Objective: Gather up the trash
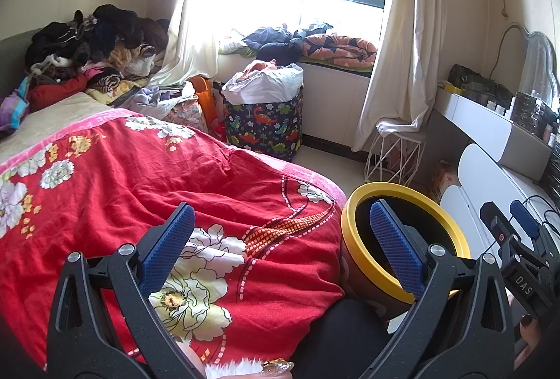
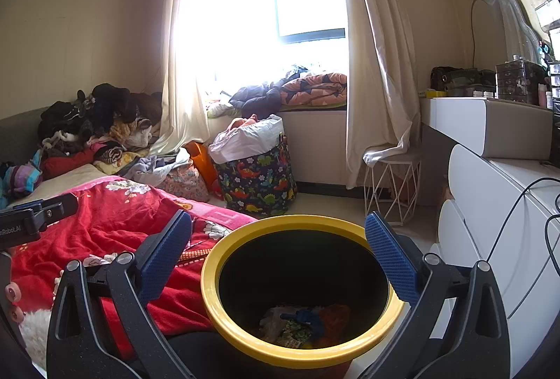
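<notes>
Bin check beside the bed, both grippers spread and carrying nothing.

I am hovering the right gripper (image 2: 278,249) over the yellow-rimmed bin (image 2: 245,340), its fingers wide apart, probably so scraps drop straight onto the trash (image 2: 297,323) lying at the bottom. I am holding the left gripper (image 1: 280,239) level over the red blanket (image 1: 140,176), equally open and empty, just beside the bin.

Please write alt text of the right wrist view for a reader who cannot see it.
An open right gripper hangs over a yellow-rimmed bin with mixed trash at its bottom. A bed with a red floral quilt lies left, white drawers right.
</notes>
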`<control>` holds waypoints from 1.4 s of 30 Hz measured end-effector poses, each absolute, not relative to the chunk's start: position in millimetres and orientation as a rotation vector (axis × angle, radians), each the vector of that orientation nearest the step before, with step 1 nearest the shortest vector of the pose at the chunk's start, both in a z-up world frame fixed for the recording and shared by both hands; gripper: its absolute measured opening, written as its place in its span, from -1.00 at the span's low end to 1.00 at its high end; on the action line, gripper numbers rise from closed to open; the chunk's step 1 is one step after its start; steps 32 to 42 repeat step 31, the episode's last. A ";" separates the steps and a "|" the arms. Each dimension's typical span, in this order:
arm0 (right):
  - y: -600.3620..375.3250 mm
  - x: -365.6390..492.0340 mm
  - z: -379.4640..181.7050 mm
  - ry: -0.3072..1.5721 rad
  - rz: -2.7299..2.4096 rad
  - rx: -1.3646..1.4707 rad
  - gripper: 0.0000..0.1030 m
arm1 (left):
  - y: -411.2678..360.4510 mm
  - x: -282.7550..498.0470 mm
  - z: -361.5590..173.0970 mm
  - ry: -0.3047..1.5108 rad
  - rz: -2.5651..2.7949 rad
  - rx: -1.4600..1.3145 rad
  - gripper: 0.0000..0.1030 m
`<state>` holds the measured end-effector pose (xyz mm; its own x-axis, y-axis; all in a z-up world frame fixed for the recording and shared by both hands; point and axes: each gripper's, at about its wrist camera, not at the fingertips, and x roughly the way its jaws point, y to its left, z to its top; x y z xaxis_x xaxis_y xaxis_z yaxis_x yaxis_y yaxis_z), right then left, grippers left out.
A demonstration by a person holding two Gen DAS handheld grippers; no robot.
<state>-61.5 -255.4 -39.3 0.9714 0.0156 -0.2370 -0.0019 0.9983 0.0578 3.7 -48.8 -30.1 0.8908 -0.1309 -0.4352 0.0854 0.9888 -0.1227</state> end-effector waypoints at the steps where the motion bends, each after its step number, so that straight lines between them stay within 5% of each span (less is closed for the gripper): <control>1: -255.3 -61.4 -39.3 0.240 0.009 0.057 0.88 | -49.4 2.8 -31.0 0.458 -0.113 -0.101 0.79; 16: -250.7 -50.6 -31.1 0.258 0.062 0.049 0.88 | -31.9 3.4 -24.4 0.450 -0.034 -0.096 0.79; 24: -137.4 17.4 -19.2 0.460 0.430 0.013 0.88 | 102.7 0.0 -25.4 0.441 0.323 -0.218 0.79; 31: 73.0 48.1 -77.0 0.875 0.883 -0.108 0.88 | 294.6 -12.2 -98.5 0.696 0.806 -0.336 0.79; 42: 73.0 48.1 -77.0 0.875 0.883 -0.108 0.88 | 294.6 -12.2 -98.5 0.696 0.806 -0.336 0.79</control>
